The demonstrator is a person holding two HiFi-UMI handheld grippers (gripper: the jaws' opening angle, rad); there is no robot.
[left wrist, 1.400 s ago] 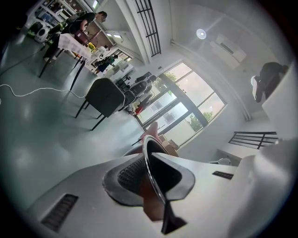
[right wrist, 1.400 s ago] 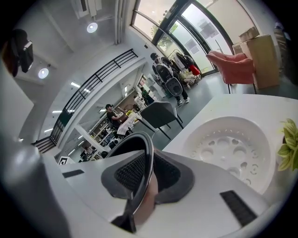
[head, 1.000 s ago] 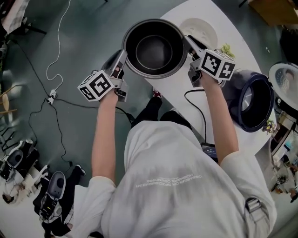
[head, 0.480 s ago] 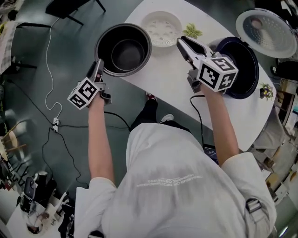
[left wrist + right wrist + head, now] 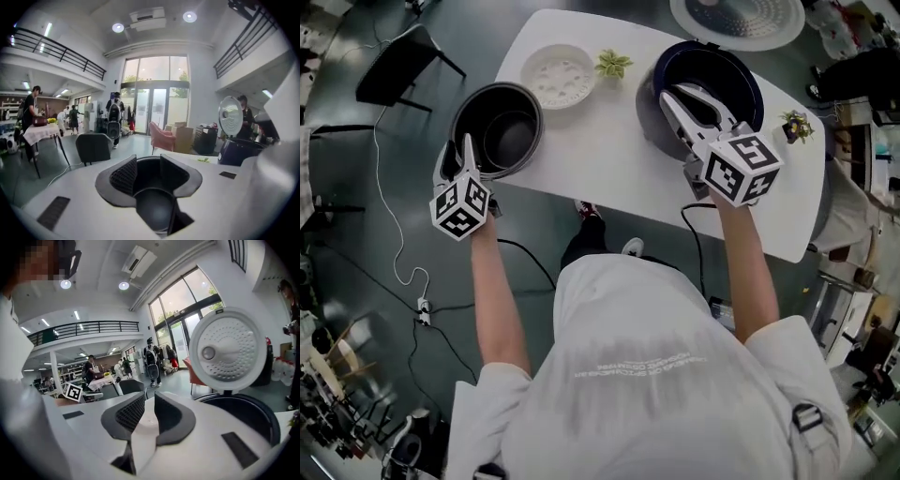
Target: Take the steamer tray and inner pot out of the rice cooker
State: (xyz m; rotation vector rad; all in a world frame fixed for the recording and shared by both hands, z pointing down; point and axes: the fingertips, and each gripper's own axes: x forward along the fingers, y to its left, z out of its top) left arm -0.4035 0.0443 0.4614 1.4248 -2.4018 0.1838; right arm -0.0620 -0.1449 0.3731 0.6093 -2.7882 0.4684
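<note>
Fingers (image 5: 123, 176) of the left gripper (image 5: 457, 150) stand wide, just opening, with the inner pot (image 5: 499, 139) right ahead on the table (image 5: 600, 131) edge, unpressed; steamer tray (image 5: 558, 75) beyond it. Right gripper (image 5: 682, 92) fingers, narrow and closing on nothing, hover over the open rice cooker (image 5: 741, 70). Shirt (image 5: 637, 361) print unreadable

The head view looks steeply down from above the person's shoulders onto the whole white table (image 5: 609, 131), from far enough to take in the floor around it. The left gripper view sits low and close, facing nearly level between its jaws over the inner pot (image 5: 151, 185) toward distant glass doors. The right gripper view faces the rice cooker (image 5: 246, 416) and its raised lid (image 5: 228, 350) at close range. The pale surface between its jaws is probably the table top. All three views share the cooker.
</note>
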